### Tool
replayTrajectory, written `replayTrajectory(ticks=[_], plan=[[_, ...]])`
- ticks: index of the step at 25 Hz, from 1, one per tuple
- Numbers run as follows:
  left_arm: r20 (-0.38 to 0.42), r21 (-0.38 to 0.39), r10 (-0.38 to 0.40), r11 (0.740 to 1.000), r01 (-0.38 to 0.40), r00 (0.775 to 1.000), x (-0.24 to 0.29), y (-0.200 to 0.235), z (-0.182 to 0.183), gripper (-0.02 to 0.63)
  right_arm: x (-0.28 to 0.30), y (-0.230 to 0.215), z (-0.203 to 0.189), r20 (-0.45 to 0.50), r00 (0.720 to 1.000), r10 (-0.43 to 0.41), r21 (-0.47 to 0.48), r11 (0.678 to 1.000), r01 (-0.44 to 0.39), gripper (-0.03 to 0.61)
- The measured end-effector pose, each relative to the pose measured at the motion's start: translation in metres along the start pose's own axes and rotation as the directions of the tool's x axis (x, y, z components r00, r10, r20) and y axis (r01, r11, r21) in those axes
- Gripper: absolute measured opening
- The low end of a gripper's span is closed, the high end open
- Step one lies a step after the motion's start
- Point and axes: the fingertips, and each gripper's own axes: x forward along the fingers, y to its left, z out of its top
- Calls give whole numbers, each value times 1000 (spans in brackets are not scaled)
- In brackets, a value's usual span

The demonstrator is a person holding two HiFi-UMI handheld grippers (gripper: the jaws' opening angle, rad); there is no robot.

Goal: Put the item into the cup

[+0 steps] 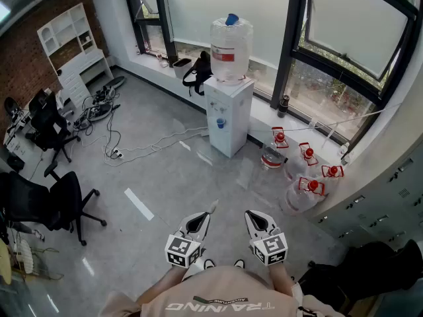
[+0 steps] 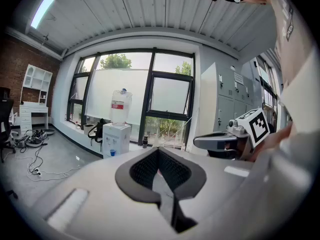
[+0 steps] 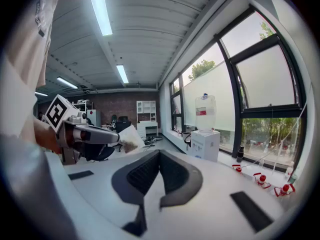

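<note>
My left gripper (image 1: 206, 215) is held low in front of the person's body and is shut on a small pale sachet (image 1: 213, 207). The right gripper view shows that sachet (image 3: 131, 138) whitish with a brown patch, sticking out past the left gripper (image 3: 116, 136). Beside it, my right gripper (image 1: 250, 214) has its jaws together with nothing between them. A small blue cup (image 1: 221, 122) sits in the tap recess of a white water dispenser (image 1: 228, 104) across the floor by the window. The left gripper view shows the cup (image 2: 111, 152) far ahead and to the left.
Several spare water jugs with red caps (image 1: 307, 177) stand on the floor right of the dispenser. Cables (image 1: 132, 147) trail across the grey floor to its left. Black office chairs (image 1: 53, 200) stand at the left. Grey lockers (image 1: 390, 183) line the right wall.
</note>
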Motion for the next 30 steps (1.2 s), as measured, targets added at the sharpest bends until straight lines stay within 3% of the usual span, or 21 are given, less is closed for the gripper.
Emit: replayTrajectory(ticks=[12,30], plan=[[-21,0,1,1000,-1,1000,6,15,-5,8,9,-4,-4,-3,1000,-24,31,999,24,11],[25,11,-19,1000,19,1000,6,94,11,8,58,0,13,9,991,-130,58,990,129,11]])
